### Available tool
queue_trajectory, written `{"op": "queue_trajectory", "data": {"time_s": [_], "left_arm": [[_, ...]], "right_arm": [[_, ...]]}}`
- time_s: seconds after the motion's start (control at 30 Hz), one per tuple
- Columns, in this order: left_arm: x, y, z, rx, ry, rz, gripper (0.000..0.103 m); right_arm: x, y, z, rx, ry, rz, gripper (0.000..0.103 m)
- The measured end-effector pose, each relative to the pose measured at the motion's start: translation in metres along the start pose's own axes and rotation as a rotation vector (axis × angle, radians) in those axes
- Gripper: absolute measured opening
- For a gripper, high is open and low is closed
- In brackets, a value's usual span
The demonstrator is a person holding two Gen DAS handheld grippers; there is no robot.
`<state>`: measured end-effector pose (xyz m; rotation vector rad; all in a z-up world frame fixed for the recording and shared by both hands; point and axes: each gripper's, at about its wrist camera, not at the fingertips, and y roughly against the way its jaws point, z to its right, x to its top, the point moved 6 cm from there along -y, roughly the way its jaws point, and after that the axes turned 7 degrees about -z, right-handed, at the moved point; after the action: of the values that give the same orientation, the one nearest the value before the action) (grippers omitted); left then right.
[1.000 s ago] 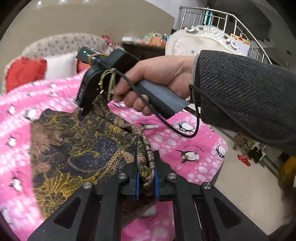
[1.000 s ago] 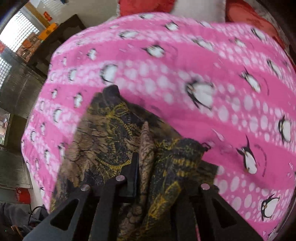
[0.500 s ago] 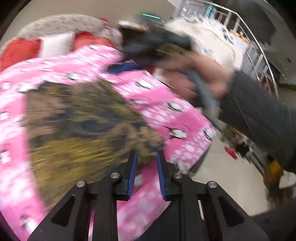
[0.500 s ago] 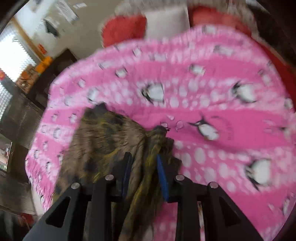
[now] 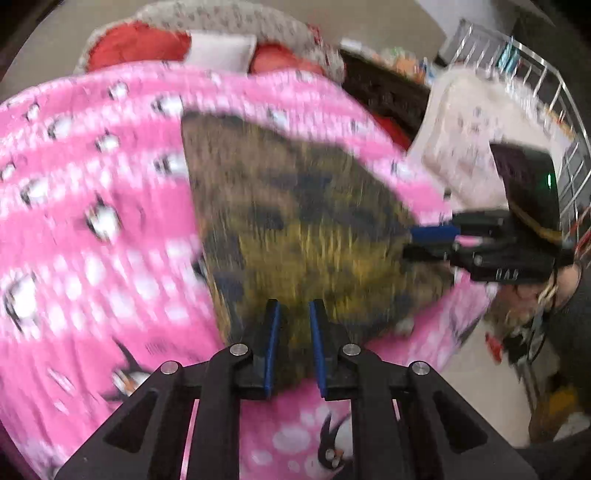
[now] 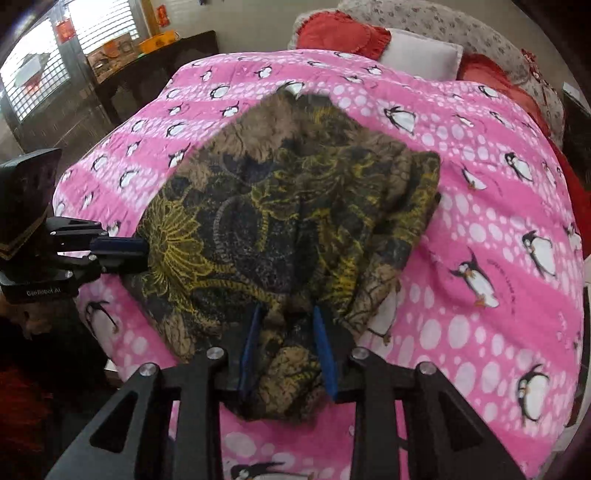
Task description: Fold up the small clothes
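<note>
A dark patterned garment (image 6: 291,218), brown and navy with yellow floral line-work, lies spread on a bed under a pink blanket (image 6: 491,206) printed with penguins and white dots. It lies toward the near end of the bed, with its near edge bunched and lifted; its right side is folded over into a thick ridge.

The right gripper (image 6: 288,350) has a wad of that near edge between its blue-lined jaws. The jaws have just been opening and stand partly apart, yet the bunched cloth fills the gap and both pads touch it.

The left gripper (image 5: 293,343) holds the garment's edge too. In its own blurred view the blue pads show with cloth between them; in the right wrist view it reaches in from the left, jaws closed flat on the garment's left edge. So the jaws are clamped on thin fabric.

In the left wrist view the right gripper comes in from the right at the garment's far corner, carried by a hand (image 5: 532,299) with a dark sleeve (image 5: 572,325) behind it.

At the head of the bed sit red cushions (image 6: 340,33) with a white pillow (image 6: 421,55) between them, against a pale flowered headboard (image 6: 443,22). A dark cabinet (image 6: 147,70) stands left of the bed under a bright window (image 6: 55,48). A white wire rack (image 5: 535,74) stands off the bed's other side.
</note>
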<state>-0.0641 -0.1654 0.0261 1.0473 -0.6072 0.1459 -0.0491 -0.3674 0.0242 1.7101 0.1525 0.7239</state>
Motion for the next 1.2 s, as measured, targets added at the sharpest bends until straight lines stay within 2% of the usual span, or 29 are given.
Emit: {"op": "queue_trajectory", "data": {"time_s": [0.07,0.13,0.17,0.23,0.3,0.33,0.37,0.4,0.47,0.53,0.57,0.6,0.67,0.7,0.77,0.8,0.87,0.9,0.97,1.07,1.1,1.13,1.17,1.2], "left_arm": [[0.028,0.011,-0.007,0.026,0.004,0.066,0.0],[0.061,0.007,-0.016,0.05,0.041,0.091,0.0],[0.073,-0.002,-0.018,0.046,0.059,0.083,0.0],[0.087,-0.036,-0.026,0.065,0.092,0.01,0.0],[0.08,-0.071,-0.037,0.079,0.134,-0.076,0.0],[0.074,-0.079,-0.04,0.056,0.138,-0.077,0.0],[0.076,-0.077,-0.039,0.043,0.134,-0.052,0.0],[0.074,-0.074,-0.038,0.03,0.134,-0.055,0.0],[0.079,-0.065,-0.037,0.033,0.141,-0.063,0.0],[0.098,-0.048,-0.037,0.045,0.15,-0.004,0.0],[0.112,-0.043,-0.038,0.055,0.157,0.038,0.0],[0.126,-0.041,-0.039,0.065,0.162,0.072,0.0],[0.152,-0.05,-0.046,0.086,0.195,0.086,0.001],[0.161,-0.059,-0.049,0.098,0.212,0.084,0.001],[0.173,-0.082,-0.055,0.137,0.226,0.062,0.001],[0.173,-0.097,-0.062,0.149,0.237,0.031,0.002],[0.159,-0.129,-0.074,0.128,0.271,-0.048,0.004],[0.157,-0.127,-0.075,0.105,0.273,-0.006,0.004],[0.155,-0.124,-0.074,0.091,0.279,0.016,0.004],[0.155,-0.126,-0.068,0.136,0.253,0.007,0.005],[0.155,-0.127,-0.065,0.149,0.24,0.001,0.007],[0.157,-0.129,-0.065,0.144,0.231,-0.004,0.013],[0.159,-0.129,-0.064,0.125,0.226,-0.013,0.02],[0.16,-0.126,-0.063,0.097,0.224,-0.03,0.022]], "right_arm": [[0.018,0.015,-0.002,-0.047,0.015,0.047,0.029],[0.047,0.026,0.003,-0.075,-0.016,0.102,0.029],[0.064,0.026,0.008,-0.105,-0.053,0.119,0.029],[0.082,0.017,0.016,-0.139,-0.103,0.106,0.029],[0.093,-0.006,0.025,-0.201,-0.121,0.055,0.029],[0.088,-0.021,0.031,-0.22,-0.117,0.009,0.029],[0.082,-0.04,0.038,-0.202,-0.127,-0.039,0.03],[0.077,-0.039,0.043,-0.181,-0.141,-0.009,0.03],[0.076,-0.028,0.047,-0.138,-0.192,-0.01,0.029],[0.082,-0.014,0.048,-0.14,-0.209,0.009,0.029],[0.091,-0.003,0.049,-0.145,-0.227,0.05,0.03],[0.097,0.0,0.051,-0.144,-0.247,0.078,0.033],[0.117,0.008,0.06,-0.162,-0.329,0.15,0.045],[0.124,0.004,0.067,-0.194,-0.388,0.164,0.055],[0.133,-0.013,0.083,-0.227,-0.498,0.149,0.055],[0.133,-0.027,0.089,-0.214,-0.546,0.133,0.055],[0.126,-0.061,0.1,-0.198,-0.581,0.103,0.055],[0.117,-0.075,0.102,-0.21,-0.567,0.107,0.058],[0.112,-0.073,0.106,-0.149,-0.587,0.197,0.059],[0.111,-0.076,0.107,-0.132,-0.594,0.206,0.06],[0.112,-0.077,0.107,-0.132,-0.591,0.202,0.061],[0.112,-0.077,0.107,-0.132,-0.589,0.202,0.061],[0.112,-0.077,0.107,-0.125,-0.591,0.204,0.061],[0.113,-0.077,0.106,-0.109,-0.594,0.203,0.063]]}}
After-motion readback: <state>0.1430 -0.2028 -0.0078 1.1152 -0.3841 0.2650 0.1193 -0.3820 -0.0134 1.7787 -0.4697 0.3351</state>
